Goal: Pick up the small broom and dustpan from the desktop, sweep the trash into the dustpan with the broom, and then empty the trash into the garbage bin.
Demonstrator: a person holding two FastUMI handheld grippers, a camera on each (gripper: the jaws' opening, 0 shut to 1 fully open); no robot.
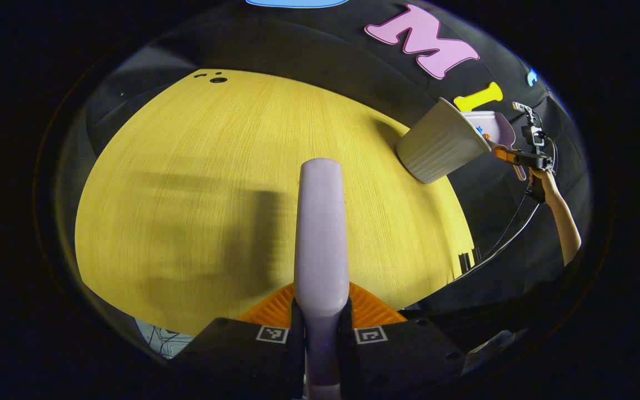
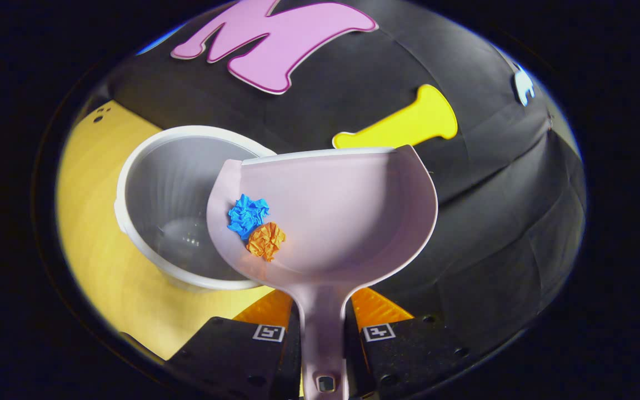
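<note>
Right gripper (image 2: 323, 328) is clamped on the dustpan (image 2: 331, 222) handle, pan ahead of the jaws and overlapping the bin (image 2: 148, 166) rim, ready to tip its 2 paper balls (image 2: 256, 225). Left gripper (image 1: 321, 328) pinches the broom (image 1: 320, 222) handle, parked over the desk (image 1: 186, 166).

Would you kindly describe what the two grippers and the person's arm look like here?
Each gripper, left gripper and right gripper, has a black body with small square black-and-white markers beside the fingers. Farther off in the left gripper view, the forearm is bare, no sleeve, and black cables trail down from that gripper.
</note>
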